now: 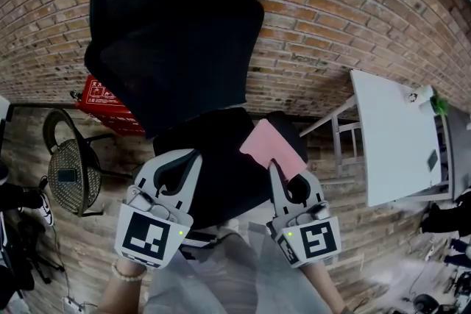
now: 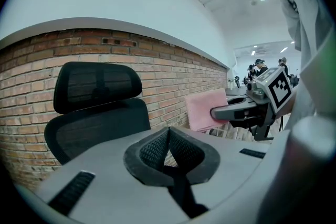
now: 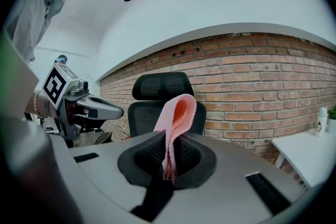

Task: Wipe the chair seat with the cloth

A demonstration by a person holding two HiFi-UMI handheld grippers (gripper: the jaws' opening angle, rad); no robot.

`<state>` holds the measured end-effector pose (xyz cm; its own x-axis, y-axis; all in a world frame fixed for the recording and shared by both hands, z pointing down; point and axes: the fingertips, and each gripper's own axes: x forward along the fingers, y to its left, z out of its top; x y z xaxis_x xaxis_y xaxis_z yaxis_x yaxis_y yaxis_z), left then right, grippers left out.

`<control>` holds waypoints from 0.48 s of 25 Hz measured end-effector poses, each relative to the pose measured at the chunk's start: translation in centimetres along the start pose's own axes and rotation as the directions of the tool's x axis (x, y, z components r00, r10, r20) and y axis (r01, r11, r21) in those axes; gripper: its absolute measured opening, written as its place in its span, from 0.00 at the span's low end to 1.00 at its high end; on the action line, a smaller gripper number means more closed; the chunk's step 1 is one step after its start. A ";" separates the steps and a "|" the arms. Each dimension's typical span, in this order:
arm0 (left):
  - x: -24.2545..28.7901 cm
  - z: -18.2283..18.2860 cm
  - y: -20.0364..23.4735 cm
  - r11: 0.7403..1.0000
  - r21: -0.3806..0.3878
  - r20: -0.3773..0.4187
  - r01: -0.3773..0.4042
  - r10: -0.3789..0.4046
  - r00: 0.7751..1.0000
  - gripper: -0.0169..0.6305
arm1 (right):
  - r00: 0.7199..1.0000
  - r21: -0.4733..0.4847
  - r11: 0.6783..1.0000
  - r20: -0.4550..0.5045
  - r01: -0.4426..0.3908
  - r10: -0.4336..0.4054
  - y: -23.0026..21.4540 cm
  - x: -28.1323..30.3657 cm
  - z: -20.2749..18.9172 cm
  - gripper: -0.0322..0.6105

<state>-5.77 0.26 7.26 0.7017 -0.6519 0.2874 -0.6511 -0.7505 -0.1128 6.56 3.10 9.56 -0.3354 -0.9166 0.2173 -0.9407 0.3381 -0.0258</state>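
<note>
A black office chair (image 1: pixel 176 48) stands against the brick wall, its seat (image 1: pixel 221 173) just beyond both grippers. My right gripper (image 1: pixel 274 167) is shut on a pink cloth (image 1: pixel 269 145), held over the seat's right side. In the right gripper view the cloth (image 3: pixel 176 115) loops up out of the shut pads (image 3: pixel 152 152), with the chair (image 3: pixel 160 91) behind. My left gripper (image 1: pixel 191 154) hovers over the seat's left side, shut with nothing in it. In the left gripper view the pads (image 2: pixel 152 147) meet, and the chair (image 2: pixel 97 113) and the cloth (image 2: pixel 203 109) show beyond.
A white table (image 1: pixel 394 136) stands to the right, with a small bottle (image 3: pixel 318 122) on it. A red crate (image 1: pixel 103 103) and a round mesh chair (image 1: pixel 70 173) sit on the floor at the left. People stand far off in the left gripper view.
</note>
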 end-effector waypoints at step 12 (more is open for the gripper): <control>0.4 -0.5 -0.5 1.000 -0.012 0.000 0.006 -0.006 1.000 0.05 | 1.000 0.005 1.000 -0.006 0.010 -0.010 -0.3 0.0 -0.5 0.13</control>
<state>-5.33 0.40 7.90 0.7054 -0.6477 0.2881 -0.6506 -0.7528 -0.0994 6.88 3.15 10.06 -0.3259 -0.9186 0.2236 -0.9443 0.3279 -0.0289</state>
